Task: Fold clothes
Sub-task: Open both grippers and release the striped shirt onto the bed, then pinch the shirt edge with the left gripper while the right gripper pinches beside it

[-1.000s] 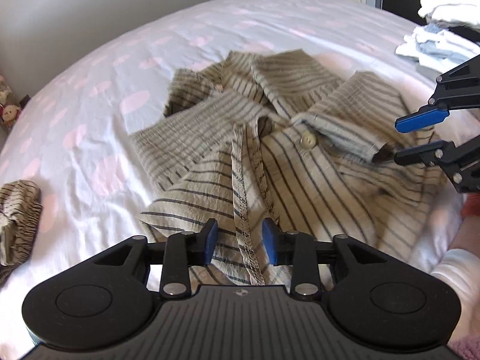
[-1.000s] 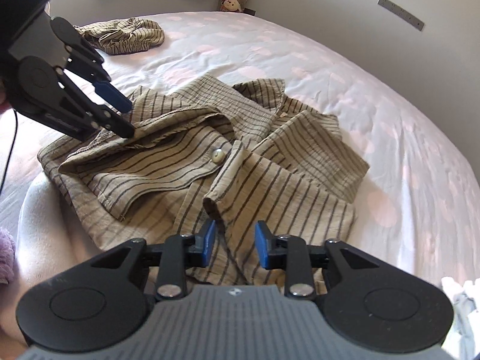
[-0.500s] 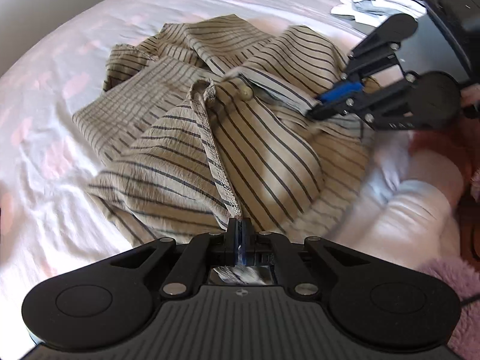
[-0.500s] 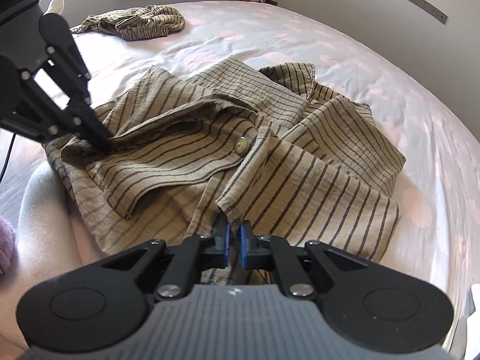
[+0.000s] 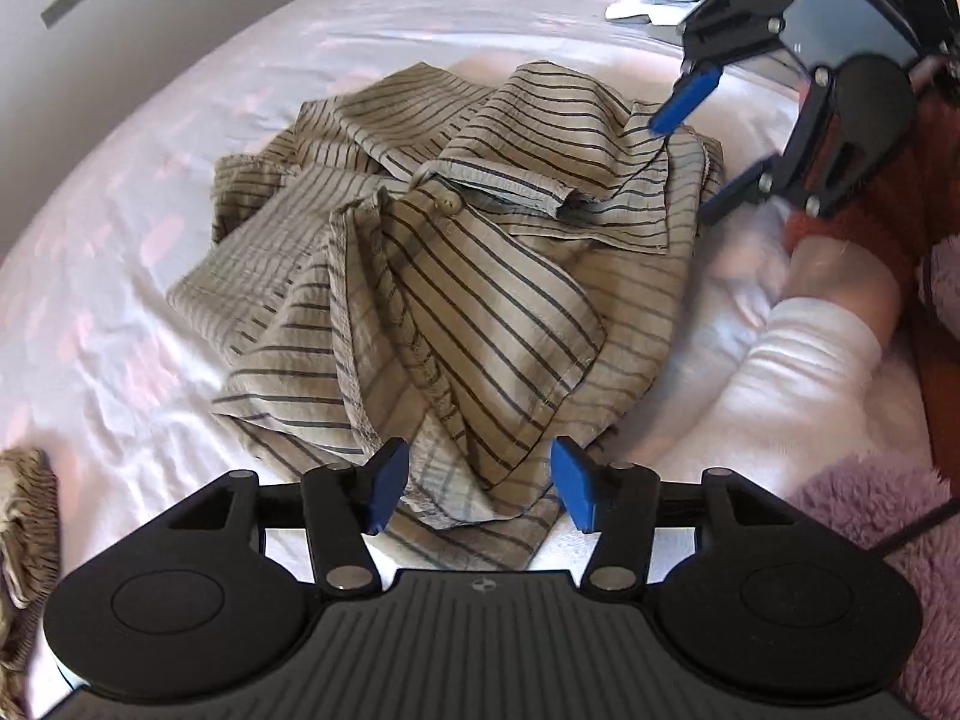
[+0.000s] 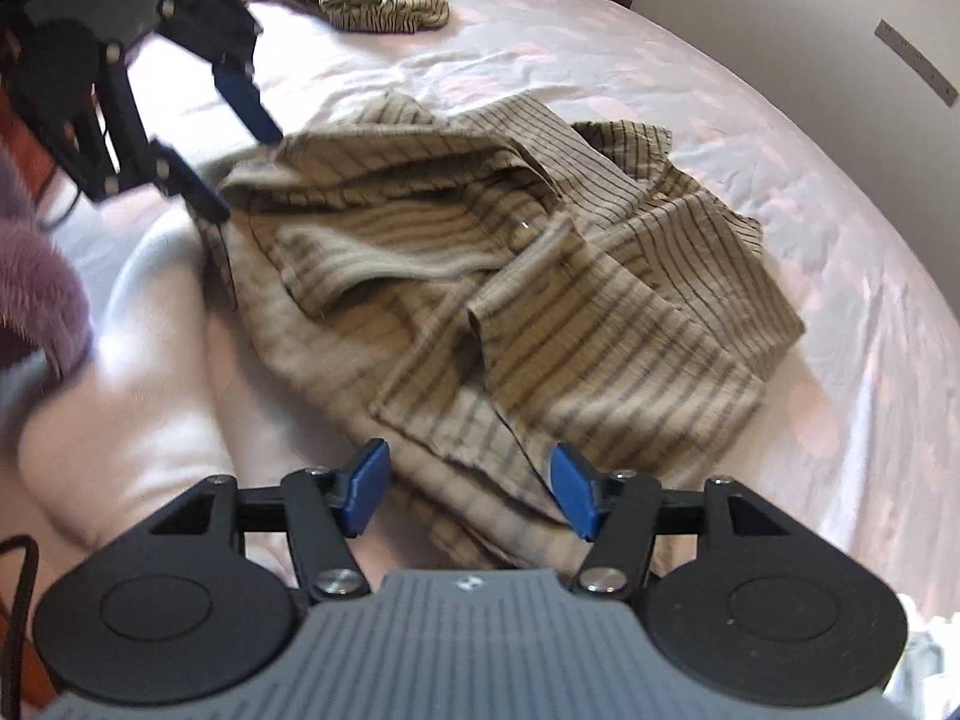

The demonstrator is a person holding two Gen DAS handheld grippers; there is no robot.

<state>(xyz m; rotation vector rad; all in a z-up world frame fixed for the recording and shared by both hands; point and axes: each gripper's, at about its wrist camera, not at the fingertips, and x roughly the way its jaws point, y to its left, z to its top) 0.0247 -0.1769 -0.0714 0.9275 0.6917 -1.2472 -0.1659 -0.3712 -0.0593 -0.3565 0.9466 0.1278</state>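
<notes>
— Striped shirt (image 5: 480,276) lying rumpled on the bed (image 5: 180,120), near its edge, front placket and button up. Left tool (image 5: 480,489) just sprung apart, pads standing wide with the hem between them but not pinched.

— Same for the right tool (image 6: 468,489): just opened, wide, cloth under the gap, nothing gripped. Released, by the look of it.

— Risk from here: bunched fabric. Several layers heaped at the near hem; closing there could catch two plies instead of one and drag the whole heap.

— Also the bed edge. Hanging close to it; a pull toward the person could slide the shirt off.

— Collar side folded over on itself, too. Folding without smoothing first would likely lock that crease in.

— And the other striped garment (image 6: 360,0), well apart at the far end; no trouble there unless swept by a wide spread.
</notes>
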